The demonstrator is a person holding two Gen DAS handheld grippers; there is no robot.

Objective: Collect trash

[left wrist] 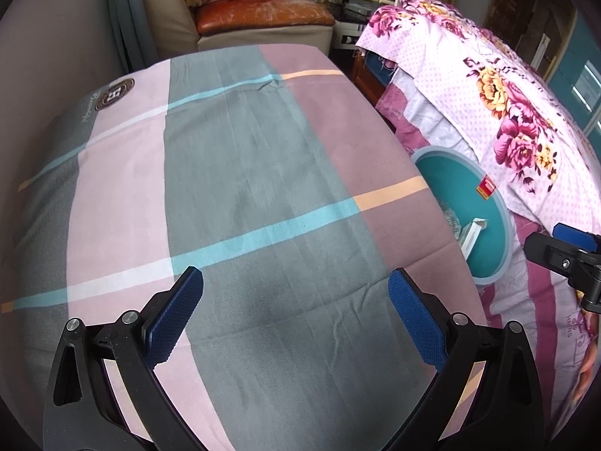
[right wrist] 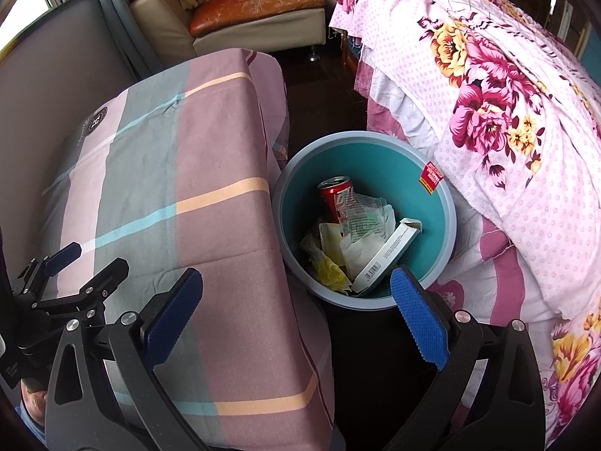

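A teal bin (right wrist: 432,225) with a pale blue rim stands on the floor between the table and the bed. Inside lie a red soda can (right wrist: 332,197), a white carton (right wrist: 387,259), clear plastic wrap (right wrist: 366,218) and yellow paper (right wrist: 328,272). My right gripper (right wrist: 296,297) hovers open just above the bin's near rim, holding nothing. My left gripper (left wrist: 295,308) stands open over the checked tablecloth (left wrist: 233,188), empty too. In the left wrist view the bin (left wrist: 492,218) peeks past the table edge, and the right gripper (left wrist: 567,259) shows at the far right.
A bed with a floral pink quilt (right wrist: 507,112) crowds the bin's right side. A cream sofa with an orange cushion (left wrist: 263,15) stands beyond the table. A grey wall panel (left wrist: 45,56) runs along the left. Dark floor (right wrist: 319,86) shows between table and bed.
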